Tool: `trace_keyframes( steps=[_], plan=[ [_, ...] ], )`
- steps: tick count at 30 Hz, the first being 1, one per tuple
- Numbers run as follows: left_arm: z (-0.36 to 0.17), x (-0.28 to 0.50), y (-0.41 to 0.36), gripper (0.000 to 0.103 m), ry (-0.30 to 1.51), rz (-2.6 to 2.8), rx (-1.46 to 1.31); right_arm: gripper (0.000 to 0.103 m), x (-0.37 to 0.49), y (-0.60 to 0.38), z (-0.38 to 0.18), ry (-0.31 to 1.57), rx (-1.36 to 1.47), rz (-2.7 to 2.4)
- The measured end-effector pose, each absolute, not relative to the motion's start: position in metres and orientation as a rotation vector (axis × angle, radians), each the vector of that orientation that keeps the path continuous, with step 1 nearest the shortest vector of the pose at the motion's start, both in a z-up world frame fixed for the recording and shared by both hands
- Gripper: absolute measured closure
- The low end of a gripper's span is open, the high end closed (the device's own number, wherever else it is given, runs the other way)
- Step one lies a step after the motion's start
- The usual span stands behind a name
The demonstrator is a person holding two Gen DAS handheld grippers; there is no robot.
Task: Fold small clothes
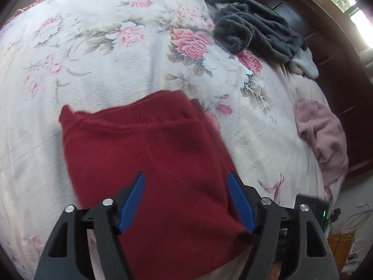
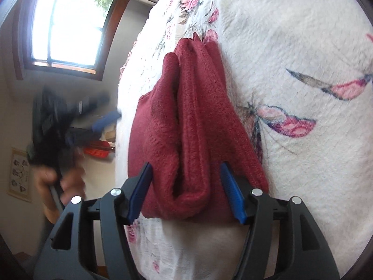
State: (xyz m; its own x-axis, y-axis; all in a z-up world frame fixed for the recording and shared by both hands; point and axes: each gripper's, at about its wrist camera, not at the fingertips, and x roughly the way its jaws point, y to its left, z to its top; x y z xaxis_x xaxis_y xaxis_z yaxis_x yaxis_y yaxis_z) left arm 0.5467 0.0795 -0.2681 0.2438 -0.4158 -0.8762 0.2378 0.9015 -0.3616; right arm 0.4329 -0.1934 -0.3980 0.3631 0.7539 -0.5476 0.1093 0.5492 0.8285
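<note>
A: Where is the folded dark red fleece garment [image 1: 149, 154]?

B: On the white floral bedspread [image 1: 98, 53]. Its near edge is hidden behind the left gripper [image 1: 186, 200], whose fingers are spread apart.

A: The right gripper [image 2: 186, 191]?

B: Spread too, straddling the folds. The hand [image 2: 58, 182] beyond is blurred.

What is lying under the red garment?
The red garment rests on the floral blanket, which shows all around it. Whatever lies between its folded layers is covered.

Floral bedspread [image 1: 98, 53], wooden headboard [image 1: 326, 53], window [image 2: 70, 23]
</note>
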Motion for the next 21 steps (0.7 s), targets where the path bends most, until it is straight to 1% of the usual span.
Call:
trace_keyframes(
  steps=[5,8,13,14,19,20,21],
  plan=[
    [-0.283,0.503,0.119,0.03,1.24,-0.504,-0.272,0.041,0.433,-0.202,-0.407,1.144,1.017,0.536],
    [-0.295,0.486,0.129,0.03,1.247,-0.514,-0.305,0.036,0.433,-0.205,-0.411,1.133,1.067,0.565],
    [-0.296,0.466,0.141,0.03,1.228,-0.536,-0.378,0.035,0.455,-0.208,-0.407,1.149,1.078,0.618],
    [-0.296,0.464,0.142,0.03,1.224,-0.545,-0.377,0.033,0.463,-0.206,-0.405,1.162,1.063,0.638],
    [-0.291,0.451,0.15,0.03,1.215,-0.549,-0.372,0.032,0.521,-0.176,-0.398,1.344,0.904,0.687],
    [-0.29,0.45,0.152,0.03,1.214,-0.546,-0.376,0.032,0.529,-0.168,-0.396,1.373,0.873,0.693],
    [-0.288,0.449,0.155,0.03,1.209,-0.542,-0.383,0.042,0.538,-0.156,-0.393,1.405,0.816,0.693]
  ],
)
